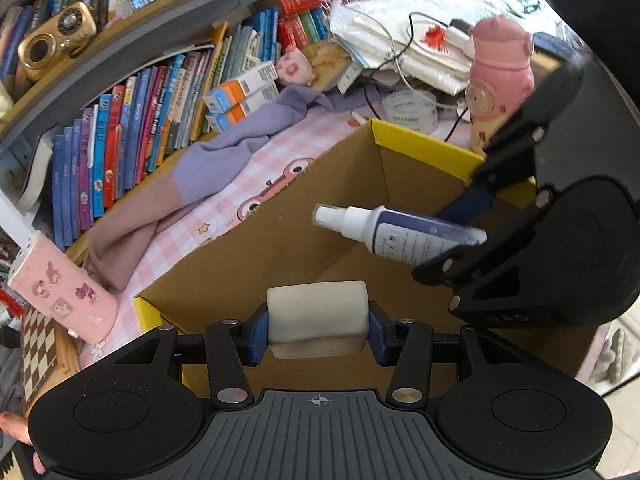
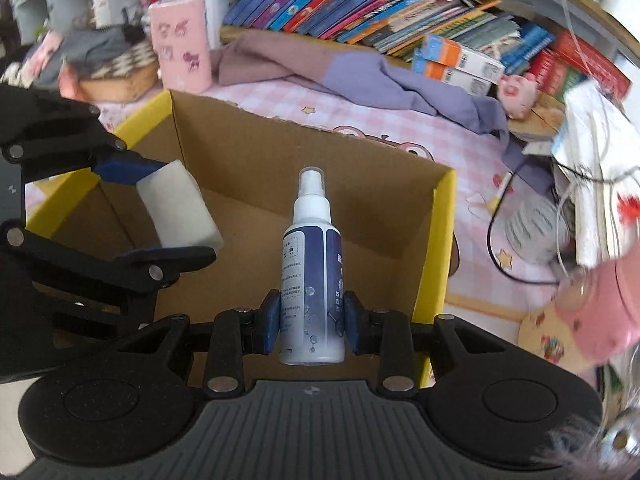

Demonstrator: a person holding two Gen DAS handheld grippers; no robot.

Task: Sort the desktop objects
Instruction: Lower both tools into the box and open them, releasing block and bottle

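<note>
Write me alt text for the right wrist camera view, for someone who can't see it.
The right gripper grips a white and blue spray bottle above an open cardboard box. At left, the left gripper holds a white block over the same box, with books behind.

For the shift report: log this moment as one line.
left gripper: shut on white block | right gripper: shut on spray bottle | both over open cardboard box | nothing released yet

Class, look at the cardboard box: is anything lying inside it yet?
Apparently empty: the cardboard box shows only bare floor; the part behind the tongs is hidden.
</note>
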